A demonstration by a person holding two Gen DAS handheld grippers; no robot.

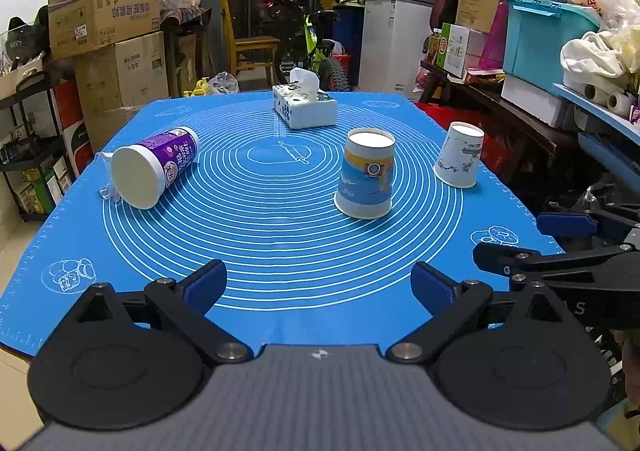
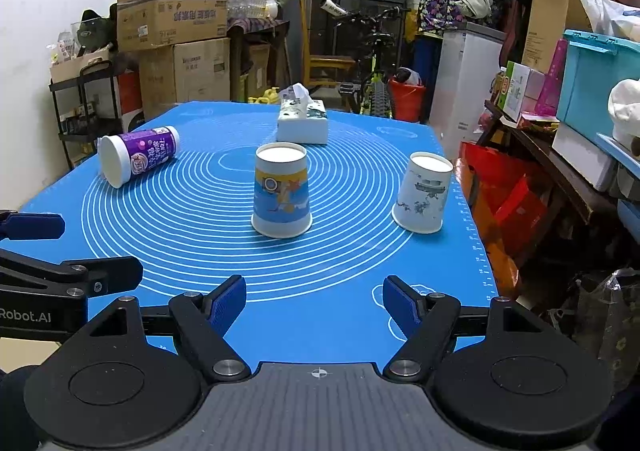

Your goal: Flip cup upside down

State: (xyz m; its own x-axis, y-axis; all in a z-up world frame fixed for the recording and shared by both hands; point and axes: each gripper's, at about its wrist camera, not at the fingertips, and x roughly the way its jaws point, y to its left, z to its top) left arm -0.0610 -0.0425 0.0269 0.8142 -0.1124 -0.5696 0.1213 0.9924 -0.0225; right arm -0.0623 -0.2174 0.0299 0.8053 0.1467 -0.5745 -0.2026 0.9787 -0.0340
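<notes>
Cups: blue cup (image 1: 366, 175) at mat centre and white cup (image 1: 459, 155) near the right edge both stand mouth-down, apparently flipped.
Purple cup (image 1: 154, 167): lies on its side at left, likely the one left to turn.
Left gripper (image 1: 319, 285): wide, empty, over the near mat (image 1: 280, 243).
Right gripper (image 2: 314, 301): wide, empty, touching nothing.

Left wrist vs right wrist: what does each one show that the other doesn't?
Only the left wrist view shows the clear lid beside the purple cup and the right gripper from the side.

Only the right wrist view shows the left gripper from the side and the red bucket beyond the table.

Both share the blue mat, the purple cup lying on its side, the two cups standing upside down and the tissue box. Both grippers are open.
</notes>
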